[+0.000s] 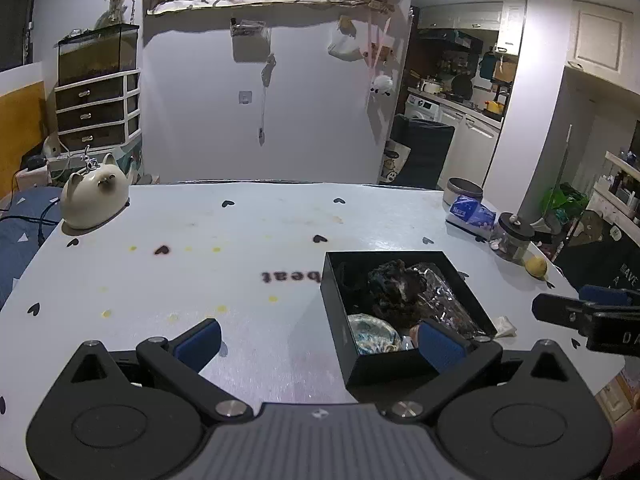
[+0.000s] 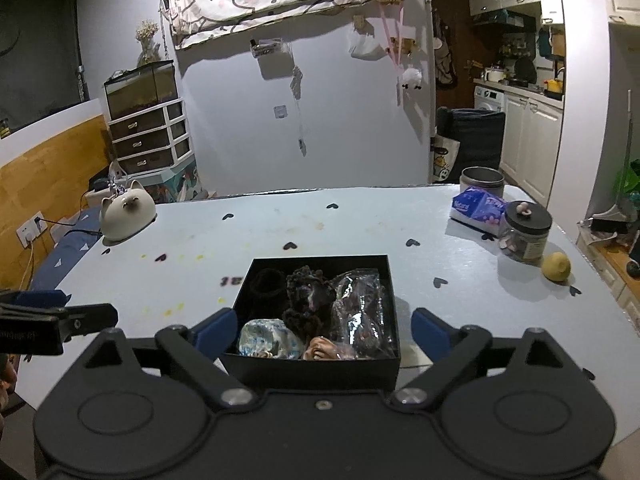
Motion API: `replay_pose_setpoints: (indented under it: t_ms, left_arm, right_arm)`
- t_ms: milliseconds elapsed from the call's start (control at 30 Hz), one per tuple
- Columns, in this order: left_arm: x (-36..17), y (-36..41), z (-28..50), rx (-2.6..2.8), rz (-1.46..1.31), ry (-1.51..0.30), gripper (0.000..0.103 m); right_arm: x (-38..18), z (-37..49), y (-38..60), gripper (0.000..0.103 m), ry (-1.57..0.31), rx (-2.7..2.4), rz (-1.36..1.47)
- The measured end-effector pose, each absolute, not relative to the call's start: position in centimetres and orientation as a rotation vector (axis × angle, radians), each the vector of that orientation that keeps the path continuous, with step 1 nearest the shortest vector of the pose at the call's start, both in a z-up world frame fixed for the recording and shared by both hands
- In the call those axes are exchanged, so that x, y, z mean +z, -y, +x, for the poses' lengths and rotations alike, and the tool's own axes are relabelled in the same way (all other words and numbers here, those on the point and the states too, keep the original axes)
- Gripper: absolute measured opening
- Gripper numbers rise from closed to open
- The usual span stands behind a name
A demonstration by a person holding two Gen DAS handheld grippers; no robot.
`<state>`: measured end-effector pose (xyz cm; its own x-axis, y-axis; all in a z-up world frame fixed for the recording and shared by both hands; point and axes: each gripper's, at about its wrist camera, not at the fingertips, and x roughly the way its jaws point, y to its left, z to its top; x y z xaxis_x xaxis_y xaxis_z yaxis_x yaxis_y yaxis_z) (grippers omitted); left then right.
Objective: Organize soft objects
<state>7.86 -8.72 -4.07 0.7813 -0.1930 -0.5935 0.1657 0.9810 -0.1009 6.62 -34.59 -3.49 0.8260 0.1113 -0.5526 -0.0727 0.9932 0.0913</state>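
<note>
Fingers of both grippers were spread wide, nothing held: left gripper (image 1: 320,342), right gripper (image 2: 324,330). Table (image 2: 360,224) was seen bearing a black box (image 2: 316,368) at 6 o'clock in the right wrist view, at 4 o'clock in the left. Box was already filled: clear plastic bag (image 2: 360,312) at its 3 o'clock, dark ruffled scrunchies (image 2: 308,300) at centre, pale blue cloth bundle (image 2: 268,340) at 7 o'clock, black hair tie (image 2: 267,282) at 11 o'clock. Right gripper's fingers were placed either side of the box, apart from its walls. Judged risks: a closing grip could shove or tip the light box; crinkly bag could slip from pads; left gripper's right finger (image 1: 438,346), over the box's near edge, could snag it.
</note>
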Motion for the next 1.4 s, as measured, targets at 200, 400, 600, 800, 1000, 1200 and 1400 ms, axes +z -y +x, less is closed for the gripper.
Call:
replay_pose_setpoints:
  t_ms: [200,400,600,800,1000,1200,1400]
  left_arm:
    - [-4.2,8.7,6.5,-0.208,-0.044,-0.636,0.103]
    - [-4.2,8.6,5.4,-0.202,-0.047,-0.628,0.103]
    - [-4.1,8.6,4.9,-0.203,-0.037,-0.622,0.103]
    - [-4.0,8.4,4.6,-0.198,-0.037,-0.617,0.103]
    - [-3.9,8.2,4.5,-0.195,-0.039,-0.618,0.103]
    - [-4.0,8.0,4.4,-0.193,-0.044,-0.618,0.103]
    - [-4.0,8.0,4.4,-0.192,-0.043,-0.617,0.103]
  right_arm:
    - [-3.3,5.0,34.6,0.103,-0.572,0.080,0.060]
    - [-3.4,3.8,34.6,0.103,-0.564,0.056,0.052]
    - [-3.3,3.0,34.6,0.103,-0.557,0.051,0.053]
    - [-3.3,2.6,34.5,0.103,-0.554,0.050,0.052]
    - [-3.2,2.3,34.3,0.103,-0.550,0.046,0.052]
    - [-3.1,2.0,34.2,0.103,-0.549,0.044,0.051]
    - [-3.0,2.0,34.2,0.103,-0.548,0.044,0.052]
